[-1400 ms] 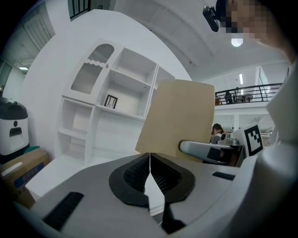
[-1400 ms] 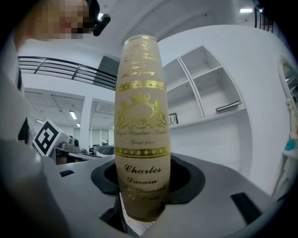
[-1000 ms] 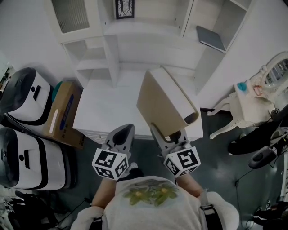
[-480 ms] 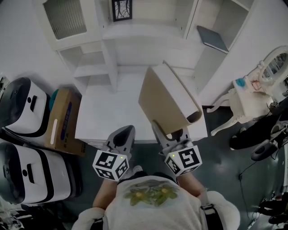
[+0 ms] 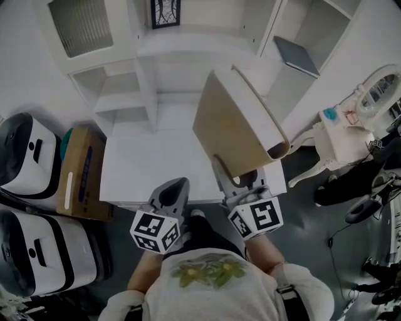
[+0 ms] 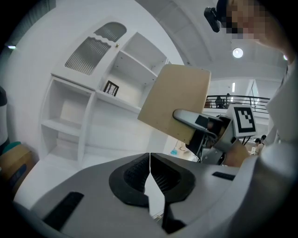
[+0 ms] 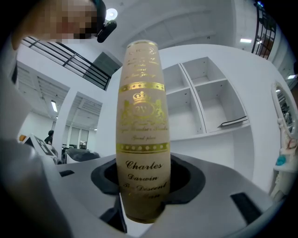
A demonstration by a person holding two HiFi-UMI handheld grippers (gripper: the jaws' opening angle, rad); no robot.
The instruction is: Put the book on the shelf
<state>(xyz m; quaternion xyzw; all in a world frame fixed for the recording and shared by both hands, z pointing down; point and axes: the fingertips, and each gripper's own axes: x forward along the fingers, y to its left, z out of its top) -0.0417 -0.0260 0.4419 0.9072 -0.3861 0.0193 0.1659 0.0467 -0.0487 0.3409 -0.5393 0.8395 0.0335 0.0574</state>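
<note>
My right gripper (image 5: 237, 178) is shut on a thick tan book (image 5: 235, 122), held up over the white desk (image 5: 144, 169) with its far end tilted toward the shelf unit (image 5: 188, 44). In the right gripper view the book's spine (image 7: 142, 125) with gold lettering stands upright between the jaws, and the open shelf compartments (image 7: 205, 100) lie behind it. My left gripper (image 5: 169, 194) hangs at the desk's near edge, shut and empty; its pads (image 6: 150, 179) meet in the left gripper view, where the book (image 6: 174, 104) shows at the right.
A dark flat book (image 5: 296, 55) lies in a right-hand shelf compartment. A framed picture (image 5: 165, 11) stands on an upper shelf. Two white machines (image 5: 31, 153) and a cardboard box (image 5: 78, 172) sit left of the desk. A white chair (image 5: 335, 141) stands at the right.
The right gripper has carried the book up and farther toward the shelves. The left gripper has shifted a little along the desk's near edge. Both grips are unchanged.
</note>
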